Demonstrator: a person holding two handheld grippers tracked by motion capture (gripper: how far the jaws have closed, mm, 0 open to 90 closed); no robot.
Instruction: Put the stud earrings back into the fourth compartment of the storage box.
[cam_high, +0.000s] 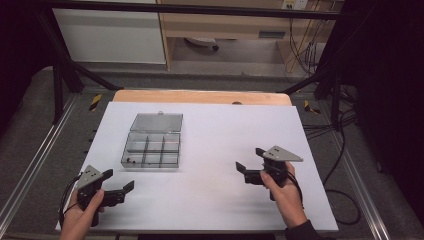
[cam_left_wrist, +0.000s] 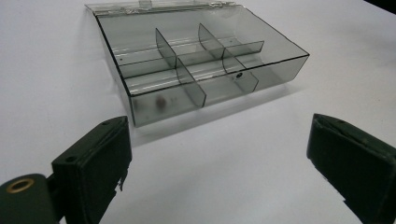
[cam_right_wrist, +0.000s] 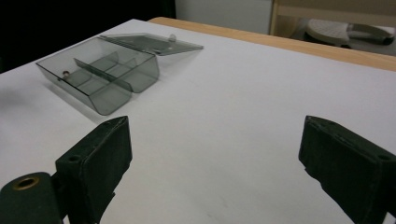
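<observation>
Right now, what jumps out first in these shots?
The smoky clear compartment box left of centre on the white table, its lid open and lying flat behind it. A few tiny dark bits sit in its compartments, too small to identify. Nearer the person, the left tool and right tool are both open, holding nothing, well short of the box.

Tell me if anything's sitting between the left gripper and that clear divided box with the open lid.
Nothing visible does. The left gripper, jaws open, points toward the clear divided box, and the left gripper view shows only bare white table surface between its jaws and the box's near wall. The right gripper is off to the side, apart from that path.
</observation>
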